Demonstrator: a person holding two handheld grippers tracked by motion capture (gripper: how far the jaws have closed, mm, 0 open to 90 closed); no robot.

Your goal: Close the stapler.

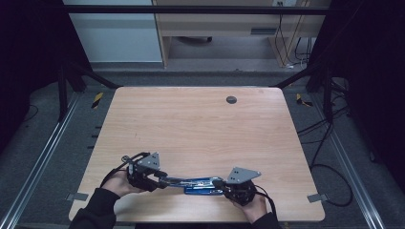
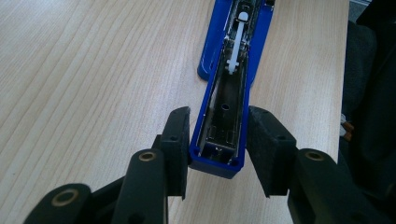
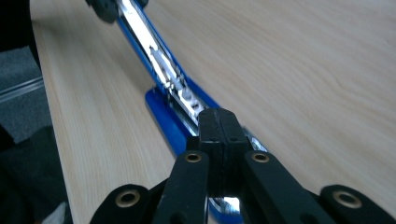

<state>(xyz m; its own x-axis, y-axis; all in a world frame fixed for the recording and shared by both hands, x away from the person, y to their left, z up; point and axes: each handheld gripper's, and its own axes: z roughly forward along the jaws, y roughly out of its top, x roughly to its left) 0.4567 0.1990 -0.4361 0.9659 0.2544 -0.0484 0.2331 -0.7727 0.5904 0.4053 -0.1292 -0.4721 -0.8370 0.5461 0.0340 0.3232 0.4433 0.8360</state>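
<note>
A long blue plastic stapler with a shiny metal inside lies near the person's edge of the light wooden bench. It is swung open, so its blue base lies flat on the bench and its top arm is lifted away from it. In the high view its long line runs across the bench, from the left gripper to the right gripper, and it sits right between the two.

In the left gripper view, the left gripper is about half open. Its two black jaws stand on either side of the free end of the stapler's lifted arm. The left jaw touches the blue side. The right jaw is just beside the other side, and I cannot tell if it presses on it. The arm points straight away from this gripper, with its open metal channel and a white plastic pusher facing up.

In the right gripper view, the right gripper is squeezed shut. Its jaws are pressed together over the hinge end of the stapler. I cannot tell if they pinch any part of it. From here the stapler runs away and up to the left, to where the other gripper meets its far end.
</note>
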